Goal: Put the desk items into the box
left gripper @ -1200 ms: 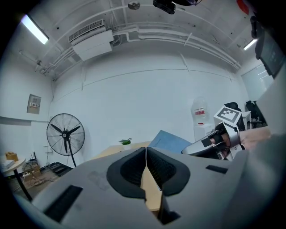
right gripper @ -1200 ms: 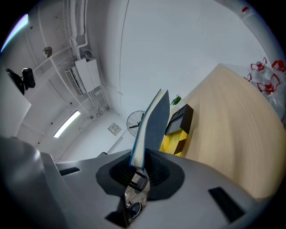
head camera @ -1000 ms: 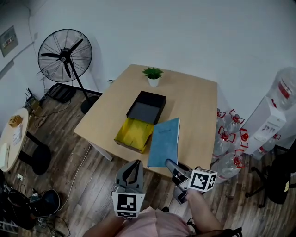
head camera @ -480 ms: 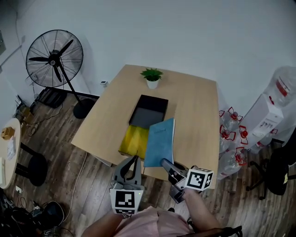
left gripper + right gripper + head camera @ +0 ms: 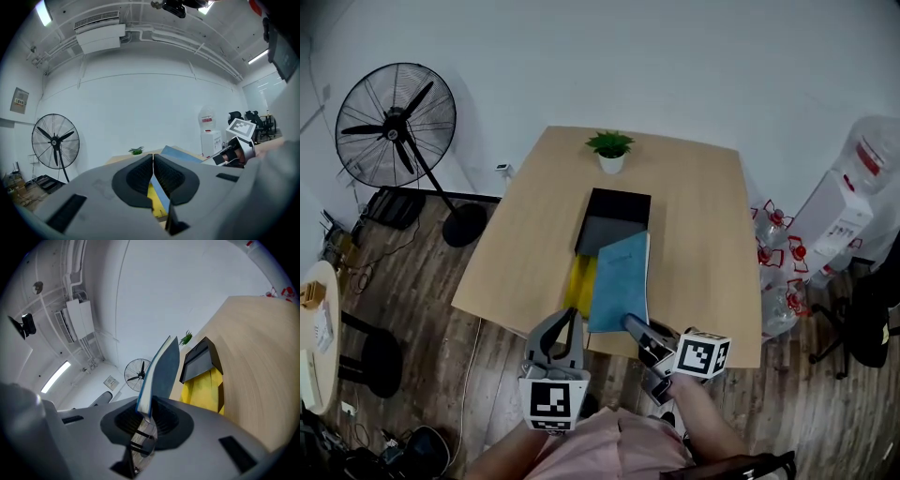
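Note:
A thin blue book [image 5: 621,279] hangs tilted over the desk's near half, and my right gripper [image 5: 634,325] is shut on its near edge. In the right gripper view the book [image 5: 162,371] stands on edge between the jaws of that gripper [image 5: 146,416]. Under it lies a yellow-lined open box [image 5: 577,280], partly hidden, with a black tray-like box [image 5: 615,219] touching its far side. My left gripper [image 5: 563,324] hovers off the desk's near edge, left of the book. Its jaws [image 5: 153,171] are shut on nothing.
A small potted plant [image 5: 610,150] stands at the far edge of the wooden desk [image 5: 703,216]. A floor fan [image 5: 386,127] stands to the left. Water bottles [image 5: 773,272] and a dispenser [image 5: 853,202] crowd the right side. A black chair [image 5: 872,323] is at the far right.
The right gripper has carried the blue book leftward, so it now covers most of the yellow box. The left gripper has stayed shut near the desk's front edge.

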`<state>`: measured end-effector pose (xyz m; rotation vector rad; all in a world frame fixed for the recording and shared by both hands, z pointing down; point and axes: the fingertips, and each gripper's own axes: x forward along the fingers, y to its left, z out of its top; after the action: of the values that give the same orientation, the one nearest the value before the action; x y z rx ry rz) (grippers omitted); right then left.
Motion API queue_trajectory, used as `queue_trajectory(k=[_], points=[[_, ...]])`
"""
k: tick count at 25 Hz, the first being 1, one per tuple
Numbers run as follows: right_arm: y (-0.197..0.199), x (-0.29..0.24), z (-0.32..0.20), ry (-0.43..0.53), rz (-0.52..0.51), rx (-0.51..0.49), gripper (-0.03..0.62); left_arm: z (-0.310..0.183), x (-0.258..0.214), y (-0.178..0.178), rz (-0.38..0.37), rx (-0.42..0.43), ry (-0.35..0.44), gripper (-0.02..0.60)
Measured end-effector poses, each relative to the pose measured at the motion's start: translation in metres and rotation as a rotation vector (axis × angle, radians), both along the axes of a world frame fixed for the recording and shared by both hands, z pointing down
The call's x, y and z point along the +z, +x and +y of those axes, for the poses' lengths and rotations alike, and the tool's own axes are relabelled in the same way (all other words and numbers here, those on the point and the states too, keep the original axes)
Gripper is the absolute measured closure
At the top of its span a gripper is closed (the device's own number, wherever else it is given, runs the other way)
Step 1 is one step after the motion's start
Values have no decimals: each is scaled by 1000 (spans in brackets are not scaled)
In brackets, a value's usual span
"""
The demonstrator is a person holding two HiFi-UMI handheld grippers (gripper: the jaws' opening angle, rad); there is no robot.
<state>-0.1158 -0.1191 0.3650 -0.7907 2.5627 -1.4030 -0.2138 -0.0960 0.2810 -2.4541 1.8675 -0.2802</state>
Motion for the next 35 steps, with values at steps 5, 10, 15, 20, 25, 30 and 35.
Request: queue_trajectory(k=[5, 10, 15, 20, 25, 30, 35], points=[[-23, 15, 7, -39, -25, 34, 542, 2, 8, -21, -9, 39, -15, 565], [-39, 41, 15, -85, -33, 76, 542, 4, 21, -39, 10, 53, -40, 565], [-48, 69, 20, -194, -101, 105, 539, 6, 32, -56, -7, 63, -60, 565], [-55, 94, 20, -294, -182, 120, 539, 8, 43, -62, -3, 76, -89, 565], [-52, 124, 15, -386, -267, 171, 539, 9, 51, -68, -1, 80, -108, 565], [-50, 151, 12, -476, -368, 236, 539, 14, 57, -74, -5, 71, -128, 565], [-53, 163, 5, -478, -360, 253, 525, 17, 62, -80, -13, 57, -139, 565]])
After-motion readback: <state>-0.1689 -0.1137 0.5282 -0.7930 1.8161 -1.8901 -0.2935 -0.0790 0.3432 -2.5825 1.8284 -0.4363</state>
